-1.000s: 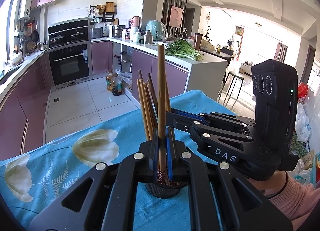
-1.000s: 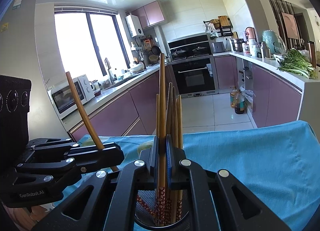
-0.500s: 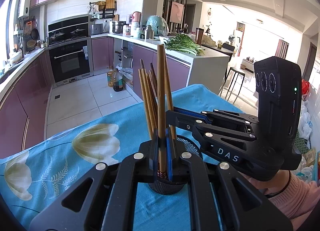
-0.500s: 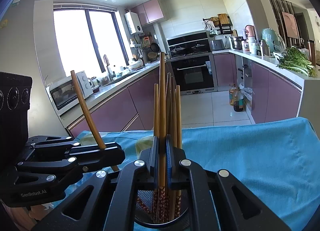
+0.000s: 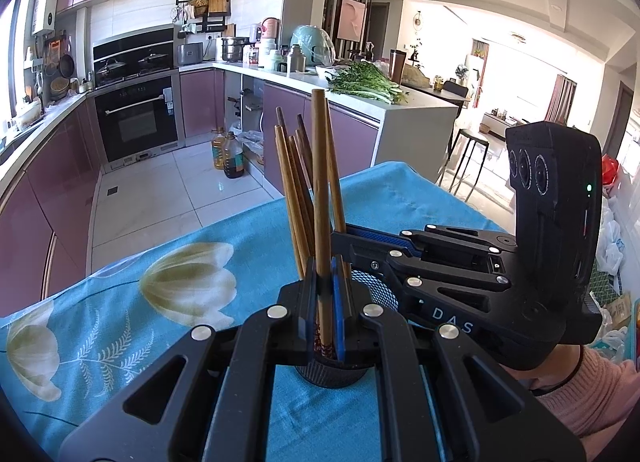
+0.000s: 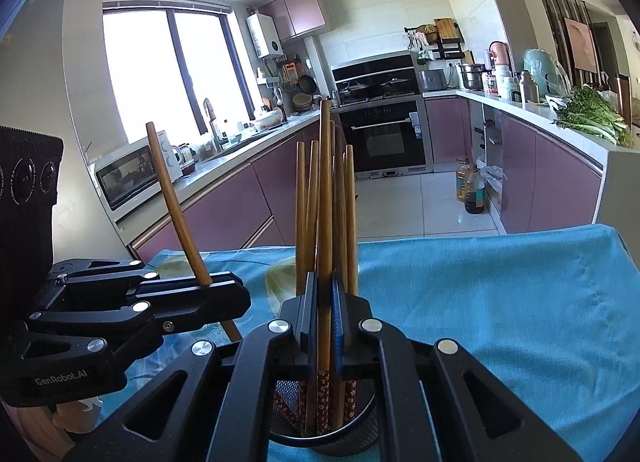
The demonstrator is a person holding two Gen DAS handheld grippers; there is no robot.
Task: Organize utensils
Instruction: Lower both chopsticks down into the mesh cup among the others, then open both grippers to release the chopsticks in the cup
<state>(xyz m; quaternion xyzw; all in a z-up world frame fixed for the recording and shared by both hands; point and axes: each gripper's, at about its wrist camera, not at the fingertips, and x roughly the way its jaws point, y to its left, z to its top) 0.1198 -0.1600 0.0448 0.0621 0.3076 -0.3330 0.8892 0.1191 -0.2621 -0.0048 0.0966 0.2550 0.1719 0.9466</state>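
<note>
The left tongs (image 5: 327,302) are clamped on one upright chopstick (image 5: 321,198), its patterned lower end just above the rim of the black mesh holder (image 5: 332,372) on the worktop (image 5: 140,322). At 3 o'clock in the left view the right tongs (image 5: 340,238) reach in over the holder, gripping another chopstick (image 6: 325,230), whose patterned end dips into the cup. More chopsticks (image 6: 347,222) stand bunched in the holder, leaning slightly. In the right view, the left tongs' chopstick tilts towards 11 o'clock. A blue cloth with pale flowers covers the worktop. Towards 12 o'clock lie the oven (image 5: 138,120) and, on the far counter, leafy greens (image 5: 366,82).
</note>
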